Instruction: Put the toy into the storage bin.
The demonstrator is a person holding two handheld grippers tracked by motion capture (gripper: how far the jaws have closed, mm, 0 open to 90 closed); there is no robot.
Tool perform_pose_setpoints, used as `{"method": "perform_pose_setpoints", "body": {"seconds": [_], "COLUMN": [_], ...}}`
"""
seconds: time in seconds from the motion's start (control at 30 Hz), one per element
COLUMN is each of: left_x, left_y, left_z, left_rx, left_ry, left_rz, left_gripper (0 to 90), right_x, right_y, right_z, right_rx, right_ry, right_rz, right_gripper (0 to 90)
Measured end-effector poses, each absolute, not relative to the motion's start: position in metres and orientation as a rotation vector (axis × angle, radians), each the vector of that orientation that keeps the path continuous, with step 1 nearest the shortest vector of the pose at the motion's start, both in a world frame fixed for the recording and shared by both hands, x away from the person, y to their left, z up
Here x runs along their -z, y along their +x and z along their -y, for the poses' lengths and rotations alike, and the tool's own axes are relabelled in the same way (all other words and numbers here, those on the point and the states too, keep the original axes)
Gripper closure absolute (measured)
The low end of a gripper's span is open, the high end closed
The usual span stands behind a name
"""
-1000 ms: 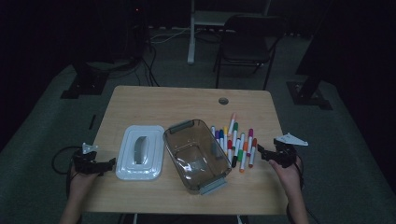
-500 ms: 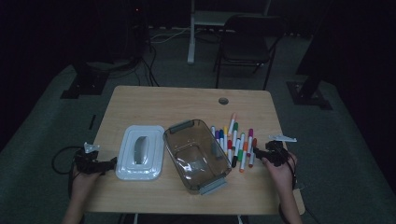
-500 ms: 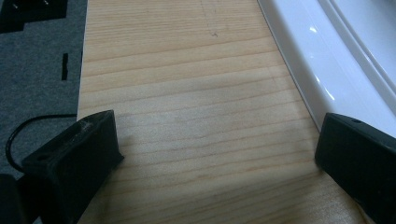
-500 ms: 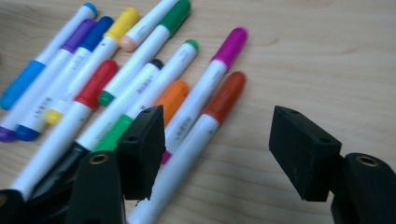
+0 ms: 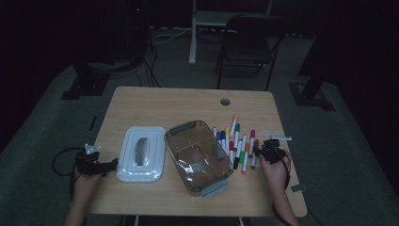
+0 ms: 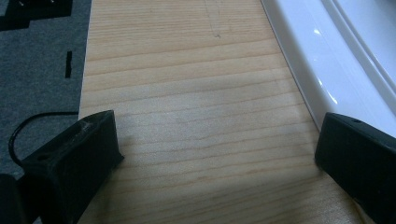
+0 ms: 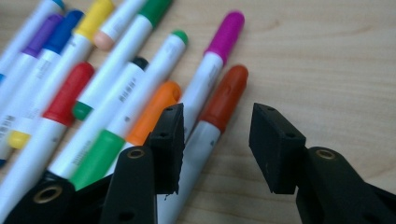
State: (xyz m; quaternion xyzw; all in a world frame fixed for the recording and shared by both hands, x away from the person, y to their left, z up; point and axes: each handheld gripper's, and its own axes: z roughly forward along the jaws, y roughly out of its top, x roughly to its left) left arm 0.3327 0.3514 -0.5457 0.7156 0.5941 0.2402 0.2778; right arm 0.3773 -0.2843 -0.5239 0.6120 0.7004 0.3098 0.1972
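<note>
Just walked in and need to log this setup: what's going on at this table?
A person works at a wooden table with tongs in each hand. The right tongs have just been closing around the red-capped marker at the outer edge of a row of markers, which lies between the jaws, not yet pinched. The left tongs rest open beside the white lid. A clear empty bin sits in the middle.

The white lid (image 6: 336, 60) is cut off by the left gripper view's right edge; the red-capped marker (image 7: 205, 130) has its barrel partly hidden behind a black jaw; print on the markers (image 7: 126, 93) is too blurred to read.
</note>
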Motion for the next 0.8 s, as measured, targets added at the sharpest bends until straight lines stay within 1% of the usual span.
{"method": "perform_pose_setpoints", "body": {"seconds": [0.17, 0.3, 0.43, 0.47, 0.5, 0.6, 0.8], "left_x": [0.546, 0.546, 0.546, 0.546, 0.546, 0.546, 0.546], "left_y": [0.332, 0.332, 0.332, 0.332, 0.332, 0.332, 0.332], "left_z": [-0.351, -0.351, -0.351, -0.350, -0.350, -0.350, -0.350], "left_rx": [-0.640, -0.639, -0.638, -0.639, -0.639, -0.640, -0.640], "left_ry": [1.927, 1.929, 1.929, 1.929, 1.929, 1.930, 1.930], "left_rz": [-1.585, -1.581, -1.579, -1.579, -1.580, -1.582, -1.582], "left_gripper": [0.4, 0.4, 0.4, 0.4, 0.4, 0.4, 0.4], "right_x": [0.532, 0.533, 0.534, 0.534, 0.534, 0.534, 0.532], "right_y": [0.379, 0.377, 0.374, 0.373, 0.373, 0.372, 0.374], "right_z": [0.286, 0.290, 0.291, 0.292, 0.292, 0.293, 0.297], "right_rx": [-0.806, -0.766, -0.723, -0.725, -0.723, -0.724, -0.762], "right_ry": [1.754, 1.767, 1.724, 1.719, 1.706, 1.701, 1.751], "right_rz": [-1.949, -1.923, -1.922, -1.919, -1.925, -1.939, -1.954], "right_gripper": [58.6, 62.6, 65.4, 67.4, 71.4, 75.7, 77.0]}}
